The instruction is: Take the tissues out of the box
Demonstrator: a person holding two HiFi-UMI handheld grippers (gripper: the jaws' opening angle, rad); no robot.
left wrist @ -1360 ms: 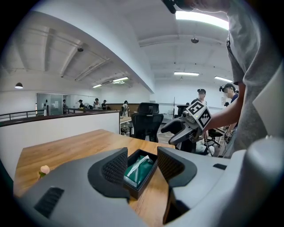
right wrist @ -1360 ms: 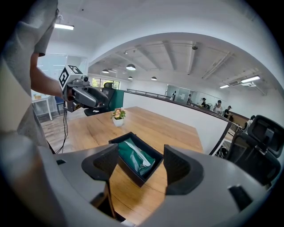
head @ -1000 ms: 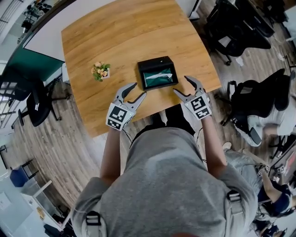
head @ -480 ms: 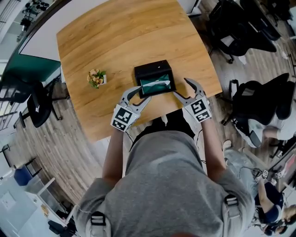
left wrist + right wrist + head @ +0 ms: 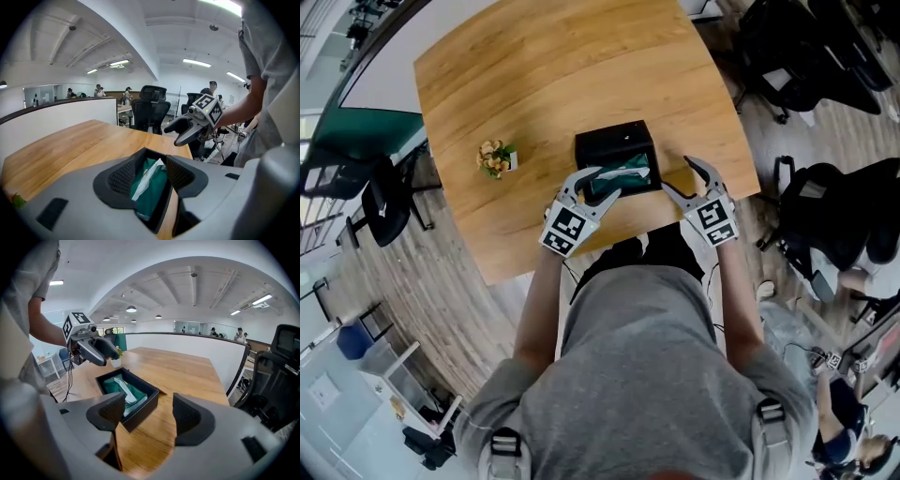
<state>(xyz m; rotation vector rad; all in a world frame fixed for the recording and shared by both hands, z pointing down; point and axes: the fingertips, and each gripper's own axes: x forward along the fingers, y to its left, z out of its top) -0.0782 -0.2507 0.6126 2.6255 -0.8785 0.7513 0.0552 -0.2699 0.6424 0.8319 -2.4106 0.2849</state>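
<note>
The left gripper's [image 5: 606, 183] jaws stand apart, tissues [image 5: 151, 174] showing between them; the right gripper's [image 5: 678, 173] jaws gape, box [image 5: 614, 142] beside its left jaw.

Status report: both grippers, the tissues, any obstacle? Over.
Left gripper open, poised over the tissues in the black box. Right gripper open, empty, beside the box. Flower pot well aside.

An open office is showing. Black swivel chairs [image 5: 149, 110] are standing near a light wooden table [image 5: 534, 75] under ceiling strip lights [image 5: 197, 62].
</note>
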